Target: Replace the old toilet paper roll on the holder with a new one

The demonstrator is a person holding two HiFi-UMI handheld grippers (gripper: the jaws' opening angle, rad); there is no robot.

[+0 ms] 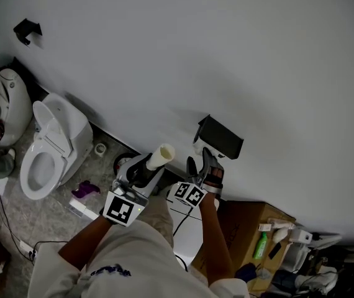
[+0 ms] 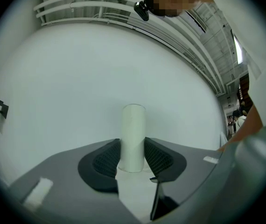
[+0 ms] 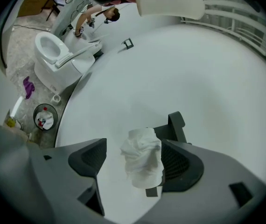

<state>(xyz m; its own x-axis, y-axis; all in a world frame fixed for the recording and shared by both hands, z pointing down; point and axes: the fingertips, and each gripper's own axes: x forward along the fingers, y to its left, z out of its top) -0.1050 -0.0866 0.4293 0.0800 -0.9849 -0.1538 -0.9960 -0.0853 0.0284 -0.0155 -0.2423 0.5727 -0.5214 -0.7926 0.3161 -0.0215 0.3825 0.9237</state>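
Note:
My left gripper (image 1: 141, 172) is shut on the old roll, a bare pale cardboard tube (image 1: 160, 156) that sticks out past its tips. In the left gripper view both pads pinch the tube (image 2: 133, 136) at its lower end. The new white paper roll (image 3: 143, 157), loosely wrapped, sits on the black wall holder (image 3: 176, 122). My right gripper (image 3: 135, 155) is open around it: the left pad stands well clear and the right pad is close beside the roll. In the head view the right gripper (image 1: 200, 166) is just under the holder (image 1: 220, 136), and the roll is hidden there.
A white wall fills the background. On the floor to the left stand a white toilet (image 1: 53, 144) and a second one (image 1: 6, 101), with a waste bin (image 1: 124, 162) and a purple cloth (image 1: 87, 189). A cardboard box (image 1: 245, 225) with a green bottle (image 1: 261, 246) sits at the lower right. Another black holder (image 1: 27, 30) hangs far left.

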